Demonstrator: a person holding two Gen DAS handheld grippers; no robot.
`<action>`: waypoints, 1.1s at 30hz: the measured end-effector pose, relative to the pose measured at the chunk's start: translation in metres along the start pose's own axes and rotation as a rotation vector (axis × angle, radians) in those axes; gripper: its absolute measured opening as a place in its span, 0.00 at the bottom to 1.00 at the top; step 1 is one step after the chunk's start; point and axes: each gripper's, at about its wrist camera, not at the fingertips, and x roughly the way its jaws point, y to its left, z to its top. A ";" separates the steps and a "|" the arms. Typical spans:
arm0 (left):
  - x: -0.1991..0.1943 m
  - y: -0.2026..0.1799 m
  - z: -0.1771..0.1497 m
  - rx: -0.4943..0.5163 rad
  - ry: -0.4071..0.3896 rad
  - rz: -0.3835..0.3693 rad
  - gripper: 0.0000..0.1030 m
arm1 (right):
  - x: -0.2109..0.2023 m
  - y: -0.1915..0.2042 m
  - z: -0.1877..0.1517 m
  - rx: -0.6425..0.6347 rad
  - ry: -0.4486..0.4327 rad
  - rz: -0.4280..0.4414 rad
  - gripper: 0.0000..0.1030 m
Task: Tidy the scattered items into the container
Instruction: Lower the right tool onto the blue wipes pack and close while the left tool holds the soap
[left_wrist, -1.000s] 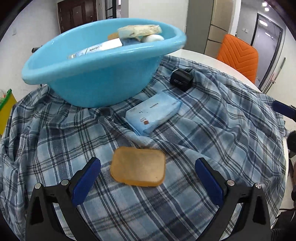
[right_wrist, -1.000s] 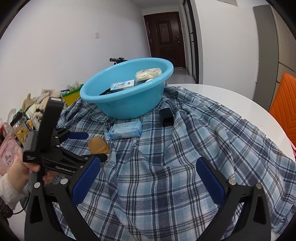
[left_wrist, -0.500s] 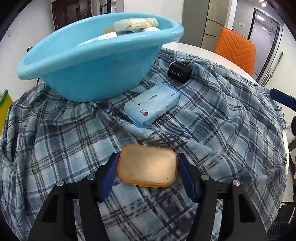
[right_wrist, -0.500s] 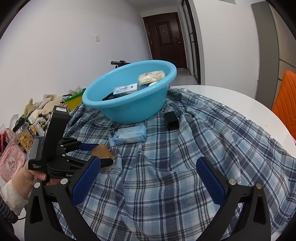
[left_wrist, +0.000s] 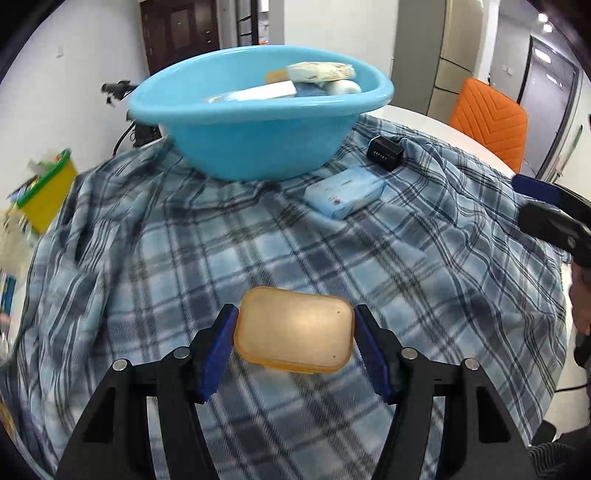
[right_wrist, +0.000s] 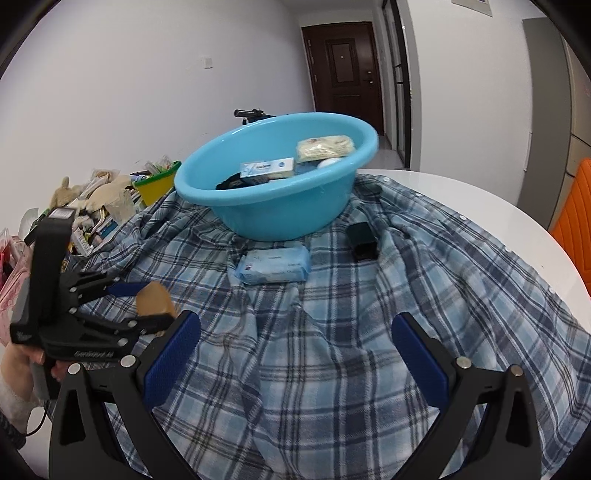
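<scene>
The left gripper is clamping the amber soap case across its long axis, pads on both short ends, lifted just off the plaid cloth. The blue basin is sitting straight ahead at the far side, well apart, so the carry is running forward and up over its rim. The right gripper is hanging spread wide and empty, no nearer.

White table – plaid cloth
</scene>
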 end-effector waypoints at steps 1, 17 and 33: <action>-0.004 0.003 -0.003 -0.010 -0.005 0.004 0.64 | 0.002 0.003 0.002 -0.004 0.002 0.004 1.00; -0.022 0.030 -0.028 -0.081 -0.008 0.002 0.64 | 0.066 0.027 0.027 -0.048 0.083 -0.024 1.00; -0.029 0.043 -0.025 -0.142 -0.047 -0.045 0.64 | 0.148 0.032 0.044 -0.045 0.195 -0.114 1.00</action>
